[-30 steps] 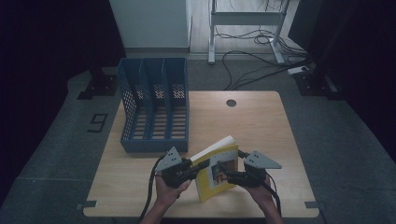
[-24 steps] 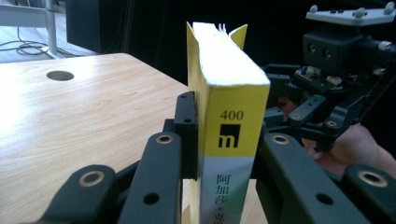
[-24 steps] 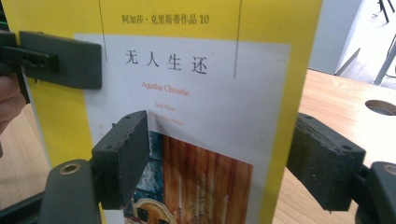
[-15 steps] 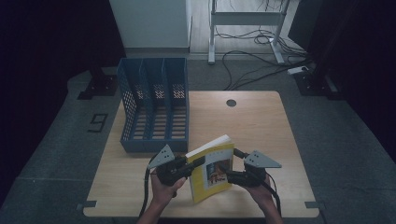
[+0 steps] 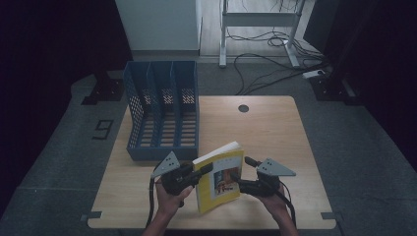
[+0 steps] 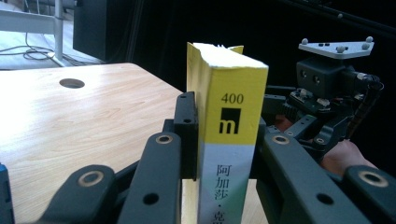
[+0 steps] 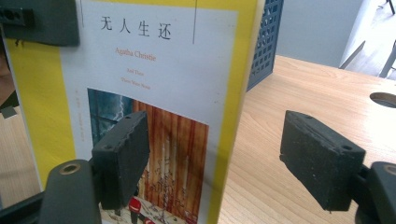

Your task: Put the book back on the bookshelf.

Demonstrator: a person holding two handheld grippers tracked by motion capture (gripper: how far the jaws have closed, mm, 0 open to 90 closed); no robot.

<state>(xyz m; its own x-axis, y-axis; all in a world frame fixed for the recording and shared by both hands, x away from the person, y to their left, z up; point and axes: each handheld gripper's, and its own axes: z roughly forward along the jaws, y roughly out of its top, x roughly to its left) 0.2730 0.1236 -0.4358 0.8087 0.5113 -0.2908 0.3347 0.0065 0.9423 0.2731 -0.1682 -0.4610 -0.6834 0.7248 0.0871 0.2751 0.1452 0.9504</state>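
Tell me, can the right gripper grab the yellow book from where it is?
Probably yes. The right gripper is open, facing the yellow book, nothing between. The left gripper already clamps its spine.

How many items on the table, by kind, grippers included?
Yellow book: 1
Blue file rack: 1
Handheld grippers: 2, left gripper shut on the book, right gripper open beside its cover
Total: 4

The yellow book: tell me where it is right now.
The yellow book stands upright at the table's near edge, clamped in the left gripper, just in front of the blue file rack.
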